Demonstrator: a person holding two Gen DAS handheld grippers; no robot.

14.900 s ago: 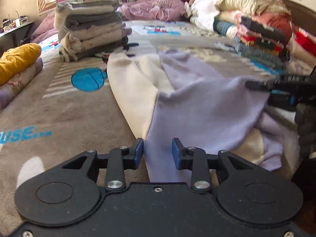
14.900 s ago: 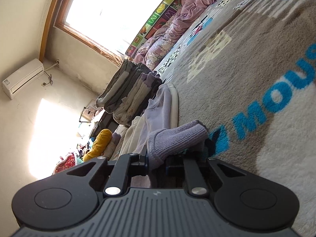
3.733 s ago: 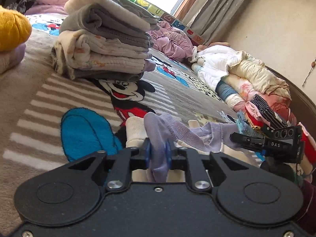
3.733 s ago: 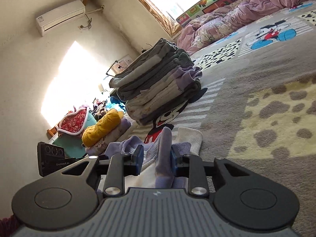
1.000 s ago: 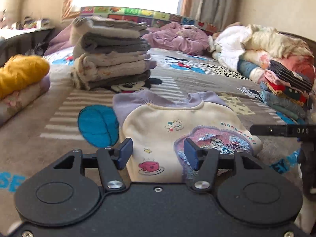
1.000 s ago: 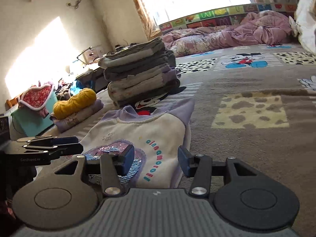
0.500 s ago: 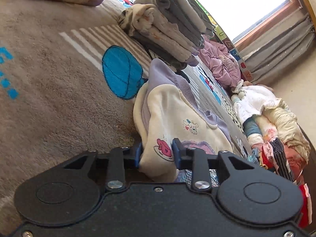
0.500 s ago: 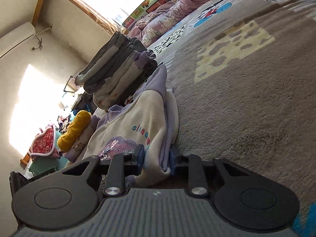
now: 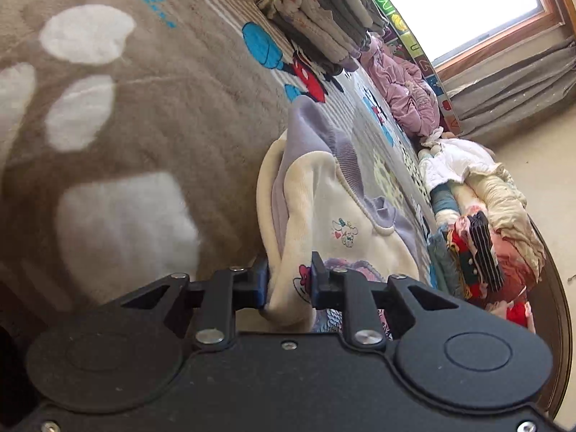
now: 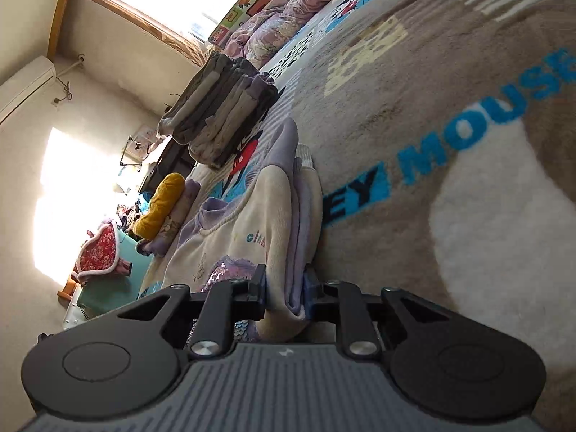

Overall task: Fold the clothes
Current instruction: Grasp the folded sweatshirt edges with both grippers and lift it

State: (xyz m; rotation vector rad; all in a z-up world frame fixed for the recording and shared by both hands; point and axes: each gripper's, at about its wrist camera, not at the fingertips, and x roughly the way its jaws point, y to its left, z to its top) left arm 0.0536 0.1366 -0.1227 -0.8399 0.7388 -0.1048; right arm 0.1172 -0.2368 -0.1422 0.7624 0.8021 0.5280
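Left wrist view: the left claw [image 9: 289, 280] was closing, its blue pads pressed on a bunched edge of the cream child's sweatshirt with lilac collar and sleeves [image 9: 334, 216]. The folded sweatshirt lay on the brown plush cartoon-mouse blanket [image 9: 144, 108] covering the bed, its near end lifted into the claw. A small cartoon print and part of a sequin patch showed on its front; no wording there could be read. Blue letters on the blanket, partly cut off, read "USE...". Beyond stood a stack of folded grey and cream clothes [image 9: 320, 25], a crumpled pink quilt [image 9: 406, 97], and a heap of unfolded mixed-colour clothes [image 9: 482, 237] at the right. A strip of alphabet-printed mat [image 9: 396, 28] ran under the window.

Right wrist view: the right claw [image 10: 286, 289] gripped the other side edge of the same sweatshirt [image 10: 252, 230], cream and lilac layers squeezed between its pads. Blue letters on the shirt began "cin", the rest hidden by a fold. The blanket [image 10: 432, 108] carried large blue lettering, "EY MOUSE" being visible. The folded stack [image 10: 223, 108] stood just past the sweatshirt; a rolled mustard-yellow garment [image 10: 160, 205] lay farther left. A white air conditioner [image 10: 25, 86] hung on the wall.
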